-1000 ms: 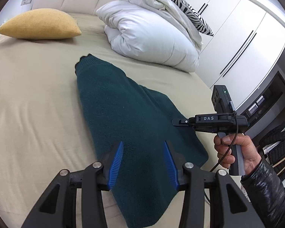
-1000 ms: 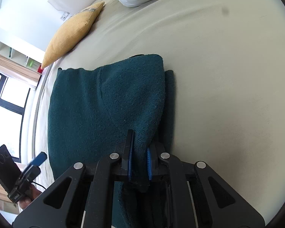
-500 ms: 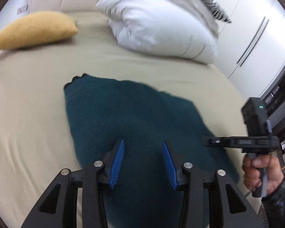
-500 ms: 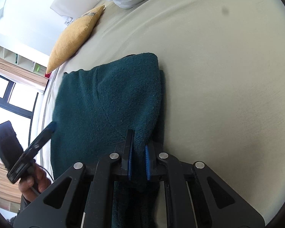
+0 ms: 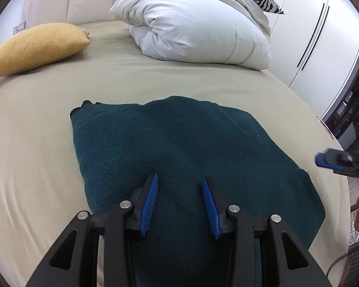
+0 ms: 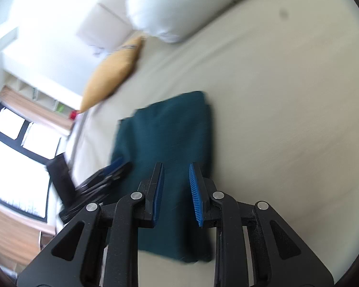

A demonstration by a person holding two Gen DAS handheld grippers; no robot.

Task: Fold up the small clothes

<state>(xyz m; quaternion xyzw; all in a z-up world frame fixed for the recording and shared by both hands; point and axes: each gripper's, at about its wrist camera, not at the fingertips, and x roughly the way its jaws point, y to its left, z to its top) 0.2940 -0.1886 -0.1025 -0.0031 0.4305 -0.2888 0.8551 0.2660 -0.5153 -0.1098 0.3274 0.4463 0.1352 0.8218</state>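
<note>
Your right gripper (image 6: 176, 189) just released teal sweater (image 5: 186, 153), jaws now apart; left gripper (image 5: 180, 201) jaws open, empty. Fold laid on bed (image 5: 36, 143).

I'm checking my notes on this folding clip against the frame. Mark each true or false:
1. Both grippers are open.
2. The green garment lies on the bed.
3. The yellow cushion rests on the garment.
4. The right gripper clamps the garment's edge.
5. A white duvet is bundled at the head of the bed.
1. True: the left gripper and right gripper both stand open.
2. True: the green garment lies on the bed.
3. False: the yellow cushion sits apart from it, near the headboard.
4. False: its jaws are spread, holding nothing.
5. True: the white duvet is there.
</note>
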